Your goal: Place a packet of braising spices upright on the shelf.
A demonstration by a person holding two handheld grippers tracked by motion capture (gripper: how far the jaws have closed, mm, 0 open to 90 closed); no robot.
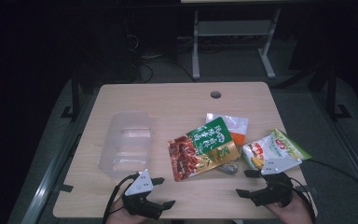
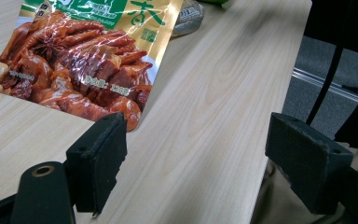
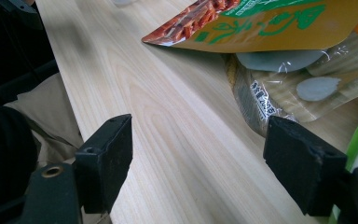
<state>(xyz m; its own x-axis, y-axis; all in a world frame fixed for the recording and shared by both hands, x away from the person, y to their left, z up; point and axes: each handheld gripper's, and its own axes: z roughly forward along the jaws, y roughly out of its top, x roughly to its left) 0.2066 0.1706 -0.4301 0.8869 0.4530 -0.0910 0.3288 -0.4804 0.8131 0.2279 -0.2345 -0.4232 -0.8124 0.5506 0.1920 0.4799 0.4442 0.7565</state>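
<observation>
While both tools rested at the near edge of the desk [image 1: 177, 98], the left tool [image 1: 164, 192] stood with its jaws wide apart and empty, just short of the red-and-green snack pouch [image 1: 200, 149] lying mid-desk. The right tool [image 1: 248, 183] was likewise spread and empty, near the green-and-white pouch [image 1: 275, 148]. A clear plastic box [image 1: 126, 142] sat left of the pouches.

Quick count of what's on the table [image 1: 177, 100]: four snack packets, namely a big red-and-green one [image 1: 203, 148], a white-and-orange one [image 1: 233, 125], a green-and-white one [image 1: 275, 148] and a small clear one [image 1: 228, 168]. Plus one clear plastic container [image 1: 125, 144], and two grippers.
</observation>
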